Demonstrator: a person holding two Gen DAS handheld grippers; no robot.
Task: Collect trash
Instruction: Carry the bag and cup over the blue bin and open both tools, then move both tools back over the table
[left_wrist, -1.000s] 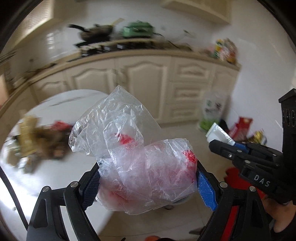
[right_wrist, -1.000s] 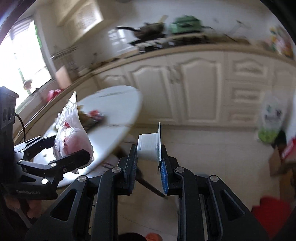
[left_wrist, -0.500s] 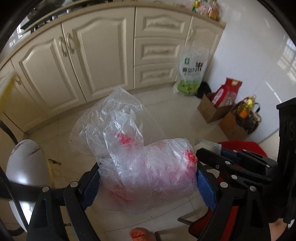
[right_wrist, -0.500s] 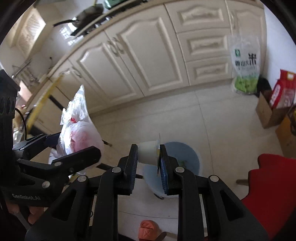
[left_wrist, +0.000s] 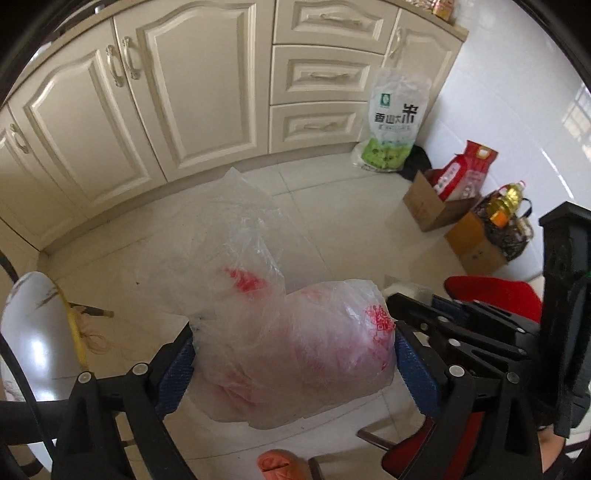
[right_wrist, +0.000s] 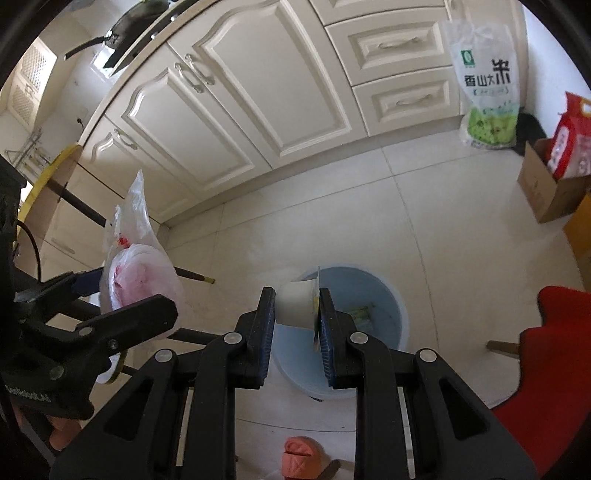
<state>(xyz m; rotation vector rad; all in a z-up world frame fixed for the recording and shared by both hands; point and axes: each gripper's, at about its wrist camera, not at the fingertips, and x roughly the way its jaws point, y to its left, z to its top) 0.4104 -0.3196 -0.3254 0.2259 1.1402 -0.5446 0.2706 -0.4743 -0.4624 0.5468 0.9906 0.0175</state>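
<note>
My left gripper (left_wrist: 293, 354) is shut on a crumpled clear plastic bag (left_wrist: 291, 339) with red print, held in the air above the tiled floor; the bag also shows in the right wrist view (right_wrist: 136, 273). My right gripper (right_wrist: 297, 308) is shut on a small white plastic cup (right_wrist: 295, 304) with a peeled foil lid, held directly over a light blue trash bin (right_wrist: 369, 317) on the floor. The bin holds some scraps. In the left wrist view the right gripper (left_wrist: 424, 306) sits just right of the bag.
Cream cabinets (right_wrist: 258, 92) run along the back. A rice bag (left_wrist: 395, 122), cardboard boxes (left_wrist: 432, 206) and an oil bottle (left_wrist: 506, 203) stand at the right wall. A red chair (right_wrist: 554, 362) is at the right, a white table edge (left_wrist: 29, 332) at the left.
Both grippers swung away from the table and tilted down toward the floor. The blue bin came under the right gripper. Both still hold their items.
</note>
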